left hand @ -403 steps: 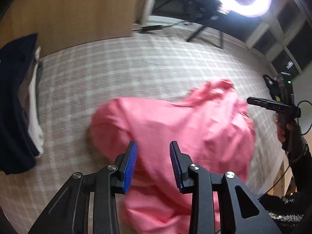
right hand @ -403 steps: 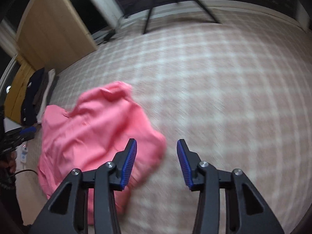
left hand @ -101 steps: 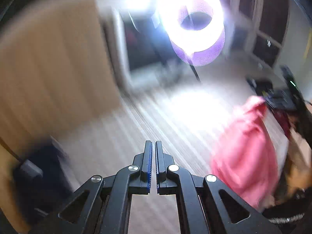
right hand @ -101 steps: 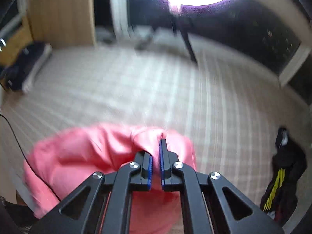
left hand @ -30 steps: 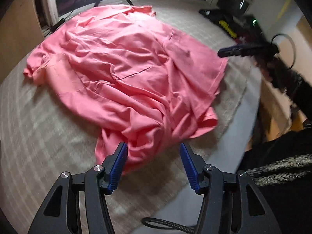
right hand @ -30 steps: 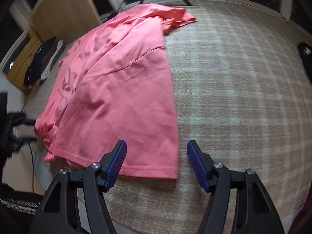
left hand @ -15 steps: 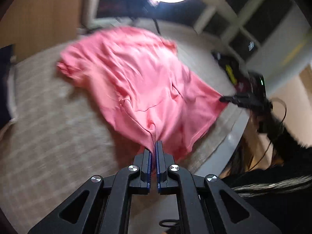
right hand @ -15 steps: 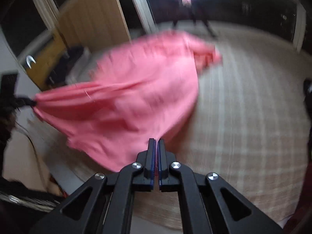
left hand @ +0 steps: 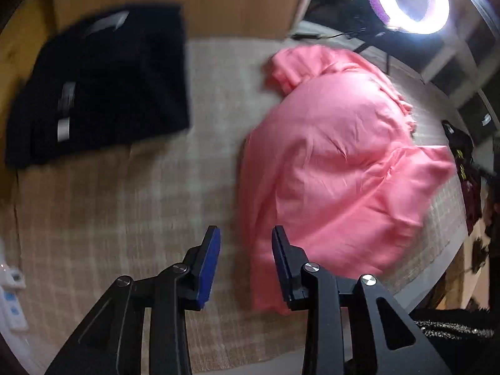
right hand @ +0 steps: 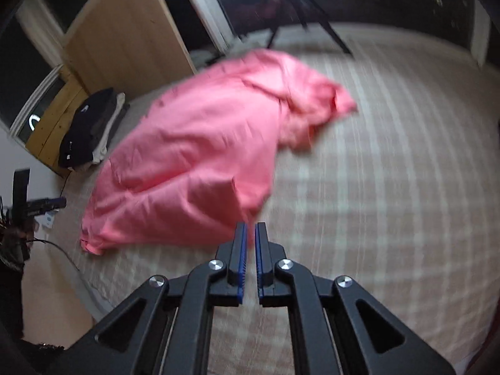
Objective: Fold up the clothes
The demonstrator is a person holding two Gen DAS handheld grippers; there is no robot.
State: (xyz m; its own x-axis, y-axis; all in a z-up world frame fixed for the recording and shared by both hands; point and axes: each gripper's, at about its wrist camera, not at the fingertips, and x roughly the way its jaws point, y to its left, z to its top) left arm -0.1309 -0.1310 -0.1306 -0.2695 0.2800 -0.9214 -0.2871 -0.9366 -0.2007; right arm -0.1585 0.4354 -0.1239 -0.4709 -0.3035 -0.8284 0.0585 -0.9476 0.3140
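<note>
You've got a beige plaid rug (right hand: pixel 390 162) covering the floor, a light wood panel (left hand: pixel 193 0) along the far wall, and a bright ring light (left hand: pixel 412 0) on a tripod (right hand: pixel 300 9) glaring in front of dark windows (left hand: pixel 468 62).

The right gripper (right hand: pixel 249 234) hangs over a beige checked bed cover (right hand: pixel 390 172), its blue-padded fingers (right hand: pixel 240 247) nearly together with a thin gap and nothing visibly between them. Just beyond its tips a pink garment (right hand: pixel 200 156) lies billowed and rumpled across the bed's left half. A stack of dark folded clothes (right hand: pixel 89 128) sits at the far left edge. The left gripper (right hand: pixel 47 203) shows at the frame's left edge, off the bed; its jaw state is unclear.
</note>
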